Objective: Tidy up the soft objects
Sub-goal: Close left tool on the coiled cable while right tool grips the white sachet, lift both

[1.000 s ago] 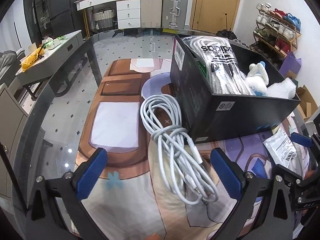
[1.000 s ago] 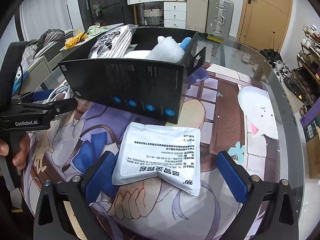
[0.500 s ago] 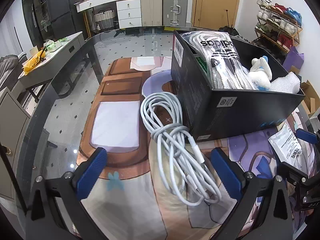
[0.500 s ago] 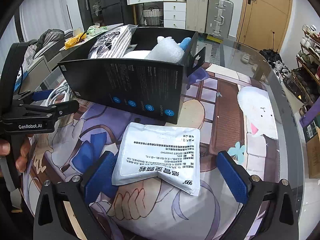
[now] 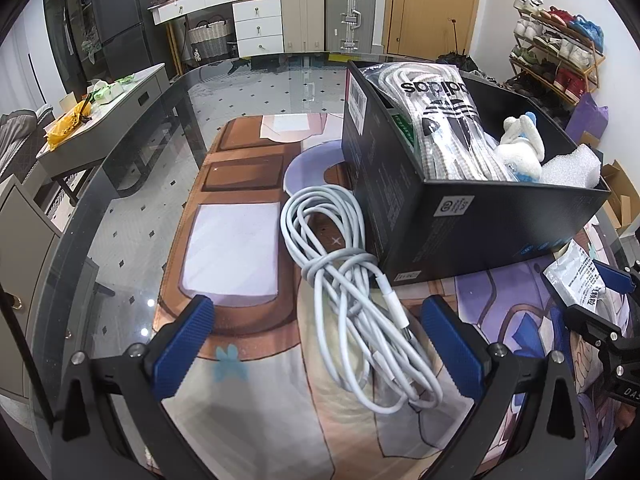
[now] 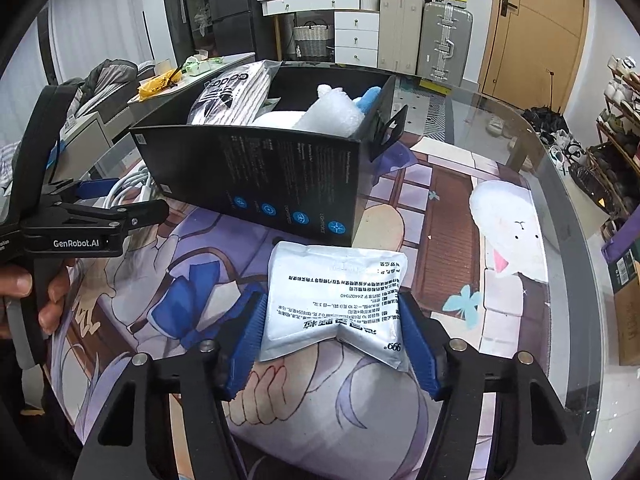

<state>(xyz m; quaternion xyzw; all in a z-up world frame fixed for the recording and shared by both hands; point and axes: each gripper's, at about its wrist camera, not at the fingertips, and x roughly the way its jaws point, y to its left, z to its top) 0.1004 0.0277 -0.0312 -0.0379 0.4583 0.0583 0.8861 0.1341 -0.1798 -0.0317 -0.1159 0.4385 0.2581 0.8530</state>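
Your right claw (image 6: 334, 340) has just been closing and now pinches the white packet (image 6: 336, 300) on the desk's mat, your left claw (image 5: 316, 344) gapes over the unpacked cable (image 5: 352, 280), and beyond, the box (image 6: 280, 184) already holds socks, plush and foam.

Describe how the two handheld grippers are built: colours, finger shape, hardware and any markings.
Both match: matte black frames with silver screws and two long fingers faced with ribbed blue pads. The left gripper shows these pads from its own camera; in the right wrist view its side reads "GenRobot.AI" in white. The right gripper has the same blue pads. No cables or sleeves are visible.
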